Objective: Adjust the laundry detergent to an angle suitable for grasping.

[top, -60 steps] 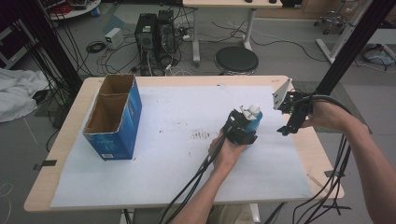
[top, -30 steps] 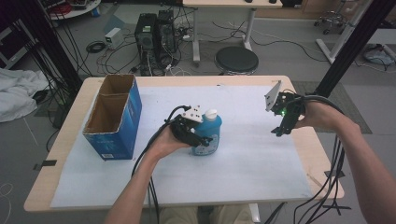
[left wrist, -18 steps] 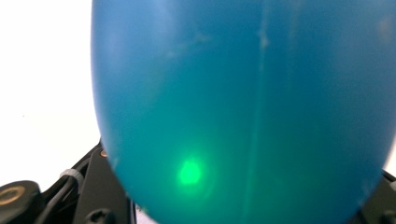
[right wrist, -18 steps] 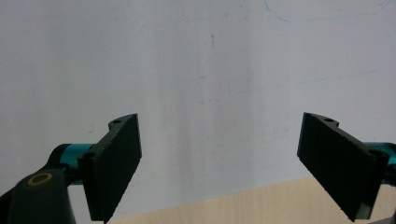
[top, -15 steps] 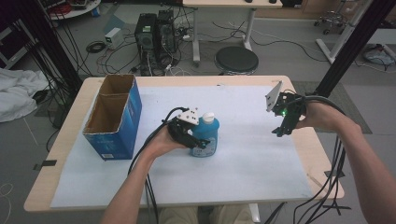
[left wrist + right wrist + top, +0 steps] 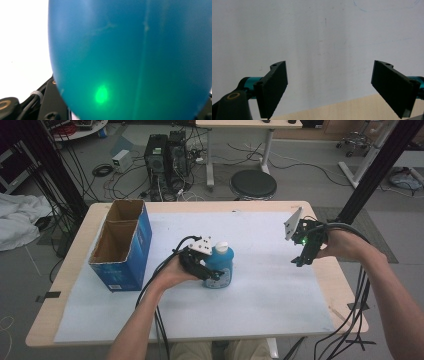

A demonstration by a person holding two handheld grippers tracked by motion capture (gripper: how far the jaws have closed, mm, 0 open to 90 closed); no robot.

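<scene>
The blue bottle is stood upright on the worktop, clasped by the left tool, jaws just easing apart; the right tool is held spread, empty, well aside.

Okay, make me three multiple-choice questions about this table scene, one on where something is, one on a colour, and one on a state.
1. Where does the cardboard box stand?
A. At the table's left part
B. At the table's right edge
C. On the floor

2. What colour is the bottle at the left gripper?
A. Red
B. Blue
C. Yellow

3. How do the right gripper jaws stand?
A. Shut on the bottle
B. Shut on a cloth
C. Open, with nothing between them

Answers:
1. A: in the high view the box stands to the left of the bottle, on the table.
2. B: its body is blue, with a white cap.
3. C: the right gripper view shows the jaws wide apart over bare table.
</scene>
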